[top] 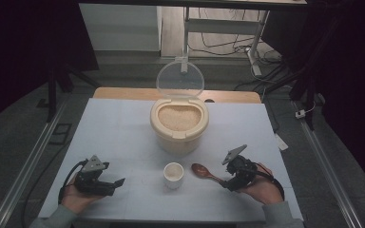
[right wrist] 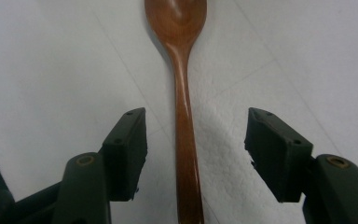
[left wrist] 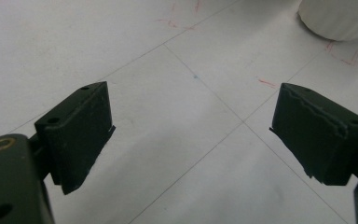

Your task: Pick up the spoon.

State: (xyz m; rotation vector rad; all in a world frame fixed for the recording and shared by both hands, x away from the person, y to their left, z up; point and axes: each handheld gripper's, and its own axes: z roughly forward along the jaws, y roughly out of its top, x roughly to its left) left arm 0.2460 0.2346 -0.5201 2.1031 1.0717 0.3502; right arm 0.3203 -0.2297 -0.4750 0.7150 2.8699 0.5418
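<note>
Right hand-held gripper [right wrist: 193, 154] is released, straddling the brown wooden spoon [right wrist: 182, 93] handle; I'd centre it, then clench low against the surface.

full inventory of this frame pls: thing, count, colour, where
wooden spoon: 1, reddish brown, flat on the table right of the cup, handle between the right gripper's jaws, untouched
cup: 1, white, front centre
rice container: 1, cream, table centre, filled with pale grain
lid: 1, clear, hinged open, upright behind the container
table: 1, white top, thin drawn lines and red marks
left gripper: 1, black, front left, open over bare table
right gripper: 1, black, front right, open astride the spoon handle
hands: 2, at the bottom edge
</note>
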